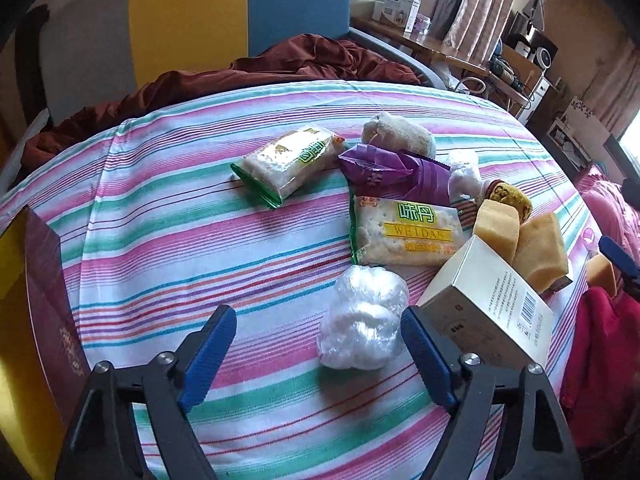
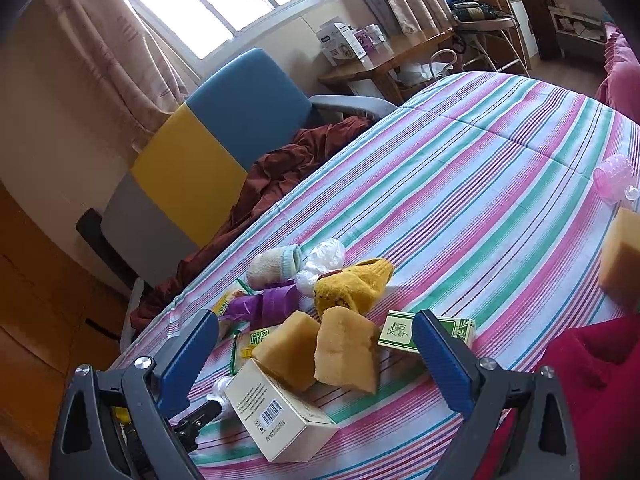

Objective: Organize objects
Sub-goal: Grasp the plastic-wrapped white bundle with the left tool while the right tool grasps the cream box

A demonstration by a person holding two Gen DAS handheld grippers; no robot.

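Your left gripper (image 1: 318,332): jaws spread, empty | crumpled plastic bag (image 1: 362,318) lies between them, nearer the right-hand jaw | right gripper (image 2: 316,344): released.

Left wrist view, on the bed (image 1: 200,240): cracker packet (image 1: 290,160) upper centre; rolled sock (image 1: 400,134) right of it, at the back; crumpled wrapper (image 1: 394,170) just before the sock; second cracker packet (image 1: 406,232) below the wrapper; plastic wad (image 1: 364,318) lower centre, between the tong tips; carton (image 1: 488,304) right of the wad; two sponge blocks (image 1: 520,240) behind the carton. Book (image 1: 48,300) at left edge. Blanket (image 1: 240,76) beyond the bed, chair (image 1: 240,8) behind it.
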